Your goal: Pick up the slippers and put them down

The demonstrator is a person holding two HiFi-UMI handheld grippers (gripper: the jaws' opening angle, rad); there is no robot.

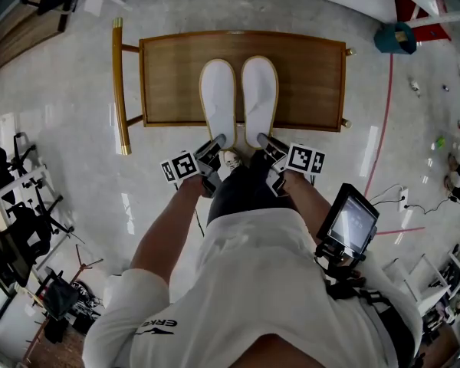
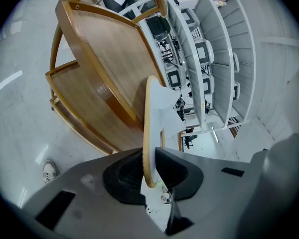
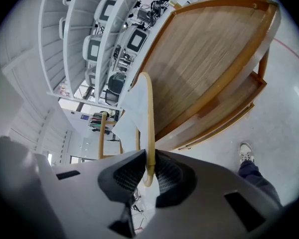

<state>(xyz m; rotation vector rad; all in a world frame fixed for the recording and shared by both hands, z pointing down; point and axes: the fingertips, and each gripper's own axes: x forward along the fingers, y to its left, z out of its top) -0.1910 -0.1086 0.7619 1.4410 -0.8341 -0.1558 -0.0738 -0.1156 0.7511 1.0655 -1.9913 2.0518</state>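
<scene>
Holding a white slipper by the heel in each hand-held gripper, a person in a white T-shirt (image 1: 245,282) lettered "ERKE" (image 1: 155,327) on the left sleeve stands at a wooden bench (image 1: 314,83). The left hand-held gripper (image 1: 212,154) is pinched narrowly on the tan-edged sole of the left slipper (image 1: 218,98), and the right hand-held gripper (image 1: 267,147) grips the right slipper (image 1: 259,94) the same way. Both slippers lie side by side over the middle of the bench, toes pointing away; whether they touch the top cannot be told. Both forearms reach forward and slightly down, close together, the marker cubes (image 1: 180,166) facing up.
</scene>
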